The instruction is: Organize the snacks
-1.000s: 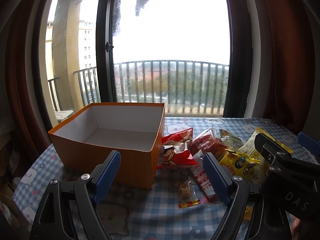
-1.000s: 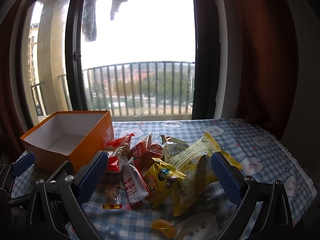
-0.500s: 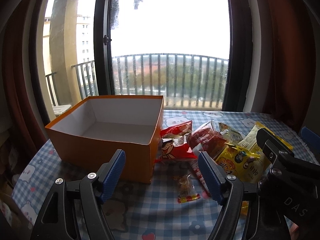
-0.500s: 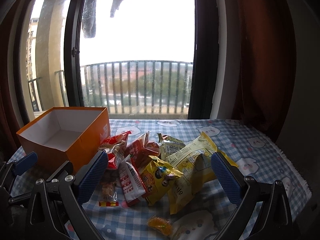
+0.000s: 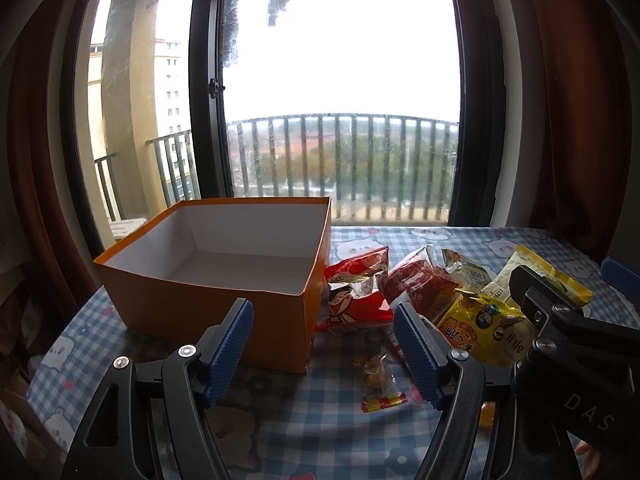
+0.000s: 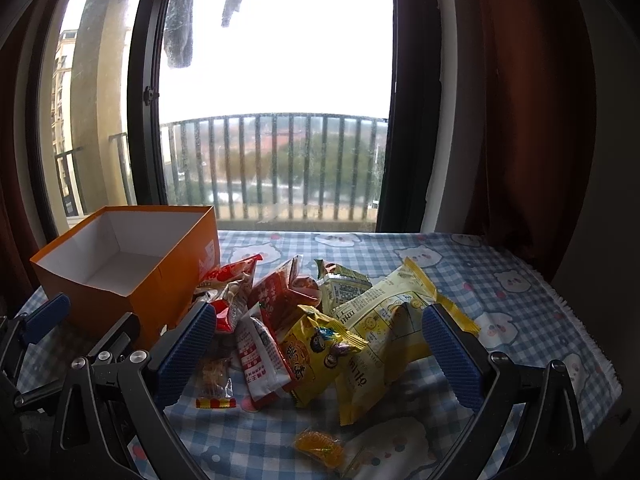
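Observation:
An empty orange box point(image 5: 192, 304) point(image 6: 160, 280) with a white inside stands at the table's left. A pile of snack packets lies to its right: a red packet point(image 5: 352, 304), a yellow packet point(image 6: 320, 356), a pale yellow bag point(image 6: 384, 320), a red-and-white packet point(image 6: 260, 360). A small clear candy wrapper point(image 5: 378, 380) point(image 6: 214, 380) lies in front. My left gripper point(image 5: 324, 352) is open and empty, before the box's near right corner. My right gripper point(image 6: 316, 356) is open and empty, just in front of the pile.
The table has a blue checked cloth with bears point(image 6: 500, 280). A small orange candy point(image 6: 320, 446) lies near the front edge. A window with a balcony railing point(image 5: 340, 168) is behind, with dark red curtains point(image 6: 520, 100) at the sides.
Both grippers have moved slightly forward toward the box and snacks. The left gripper's jaws have narrowed a little. Nothing on the table has moved.

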`<state>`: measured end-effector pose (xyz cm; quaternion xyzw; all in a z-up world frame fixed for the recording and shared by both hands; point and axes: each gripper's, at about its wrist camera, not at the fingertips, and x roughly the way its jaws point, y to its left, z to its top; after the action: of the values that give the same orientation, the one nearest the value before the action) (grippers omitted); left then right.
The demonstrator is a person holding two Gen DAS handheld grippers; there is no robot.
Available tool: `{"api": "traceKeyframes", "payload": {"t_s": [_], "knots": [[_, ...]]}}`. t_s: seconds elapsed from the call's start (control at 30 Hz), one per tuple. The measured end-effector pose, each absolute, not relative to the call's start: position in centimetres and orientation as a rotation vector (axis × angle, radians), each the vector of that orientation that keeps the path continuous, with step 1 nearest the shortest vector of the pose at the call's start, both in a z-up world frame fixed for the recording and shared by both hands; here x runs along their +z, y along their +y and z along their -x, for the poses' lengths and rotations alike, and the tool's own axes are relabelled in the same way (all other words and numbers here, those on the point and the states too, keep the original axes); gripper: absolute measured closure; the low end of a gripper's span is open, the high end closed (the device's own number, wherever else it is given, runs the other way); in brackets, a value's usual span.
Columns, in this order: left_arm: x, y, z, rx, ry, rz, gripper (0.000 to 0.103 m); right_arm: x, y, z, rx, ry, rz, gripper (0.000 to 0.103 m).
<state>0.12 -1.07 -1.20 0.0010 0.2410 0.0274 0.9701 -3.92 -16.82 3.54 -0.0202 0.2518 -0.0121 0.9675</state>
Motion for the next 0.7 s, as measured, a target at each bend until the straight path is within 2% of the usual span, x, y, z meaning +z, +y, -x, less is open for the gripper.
{"api": "traceKeyframes", "payload": {"t_s": [0.1,0.2,0.47,0.7], "knots": [[-1.42,-0.9,-0.14,0.046,0.493,0.009,0.03,3.39,-16.78,3.83,-0.016,0.513,0.045,0.0],[-1.38,-1.03,0.07,0.035,0.487,0.009,0.038,3.39,-16.75,3.86,-0.012,0.506,0.043,0.0],[-1.06,-0.86,0.64,0.009,0.434,0.038,0.038,3.61,-17.1,4.47,-0.005,0.462,-0.007,0.0],[-1.21,-0.78,0.44,-0.001,0.457,0.051,0.037,3.64,-16.82,4.72,-0.018,0.437,0.012,0.0]]}}
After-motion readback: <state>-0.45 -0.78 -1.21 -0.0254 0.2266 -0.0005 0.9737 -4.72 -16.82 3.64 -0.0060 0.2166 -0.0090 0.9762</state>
